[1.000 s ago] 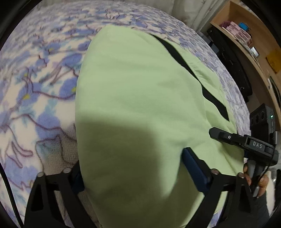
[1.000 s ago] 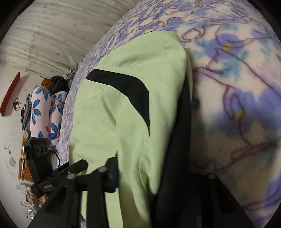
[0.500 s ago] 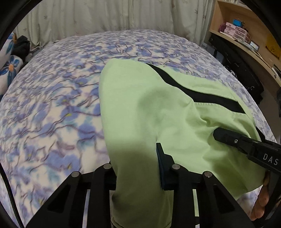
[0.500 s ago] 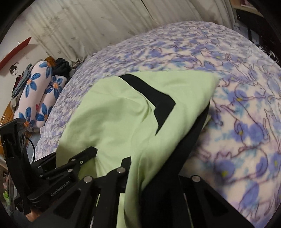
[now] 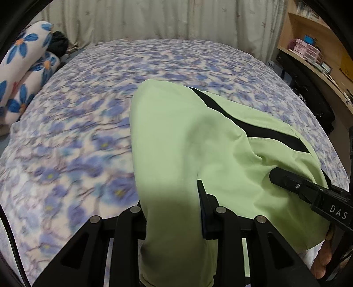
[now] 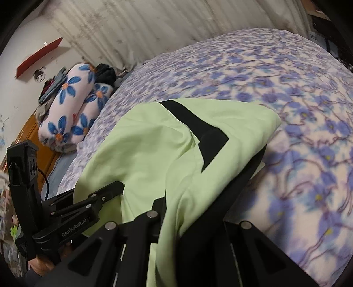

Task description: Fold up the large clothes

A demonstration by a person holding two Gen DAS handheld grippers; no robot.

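Note:
A light green garment (image 5: pixel 187 143) with black stripes lies partly on the blue-flowered bedspread (image 5: pixel 66 143), its near edge lifted off it. In the left wrist view my left gripper (image 5: pixel 172 212) is shut on a gathered fold of the green cloth, which hangs down between the fingers. To its right my right gripper (image 5: pixel 275 176) reaches into the same edge. In the right wrist view the garment (image 6: pixel 154 150) drapes over my right gripper (image 6: pixel 172 209), which is shut on the cloth and its black trim. My left gripper (image 6: pixel 119 187) shows at the left, tip against the fabric.
Rolled bedding with big blue flowers (image 5: pixel 24 72) (image 6: pixel 72 106) lies at the bed's far left beside dark clothing (image 5: pixel 58 44). Pale curtains (image 5: pixel 154 19) hang behind the bed. A wooden shelf with boxes (image 5: pixel 308 48) stands along the right side.
Both grippers closed on the garment's near edge, then rose and drew back with it. The cloth now bunches and hangs from them, and more of the bed shows.

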